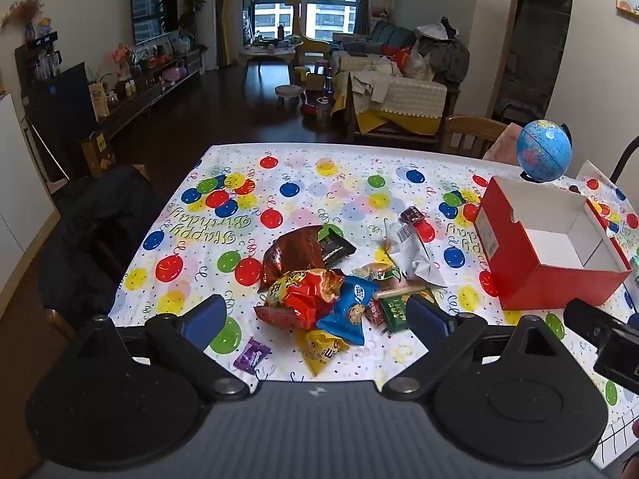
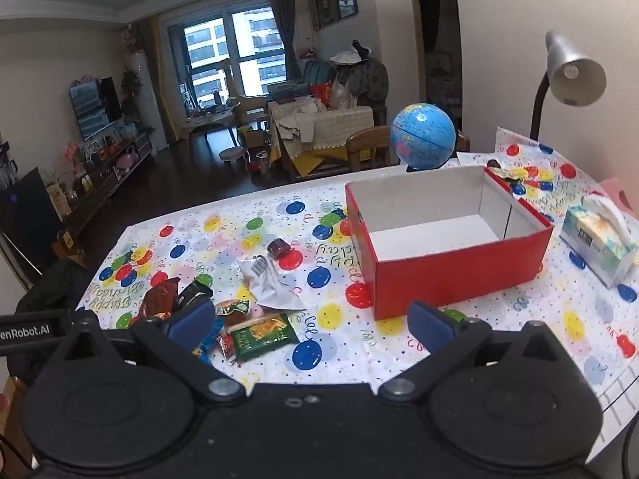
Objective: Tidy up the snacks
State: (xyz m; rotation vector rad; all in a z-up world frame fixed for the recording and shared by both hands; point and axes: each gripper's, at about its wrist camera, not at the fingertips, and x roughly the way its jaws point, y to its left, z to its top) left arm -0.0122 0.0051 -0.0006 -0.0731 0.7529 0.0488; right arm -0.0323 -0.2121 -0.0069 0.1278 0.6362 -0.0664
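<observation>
Two open grippers, nothing held: that is your starting point.

From the left wrist, the left gripper (image 1: 313, 313) has its jaws spread wide over the near end of the snack pile (image 1: 323, 279), which lies mid-table on the balloon cloth (image 1: 279, 167). The red pack (image 1: 309, 299) and blue pack (image 1: 347, 307) overlap, so I would pick one that lies clear at the edge, such as the purple candy (image 1: 249, 355), rather than dig into the heap. The red box (image 1: 551, 247) stands empty to the right, well apart from the pile.

From the right wrist, the right gripper (image 2: 311, 321) is likewise spread and holds nothing. The green pack (image 2: 263, 337) lies just ahead of its left finger; the box (image 2: 451, 275) stands beyond its right finger. Come down flat on that pack, close across its short side, and lift clear of the box wall before you let go. Mind the tissue pack (image 2: 599, 243) to the box's right.
</observation>
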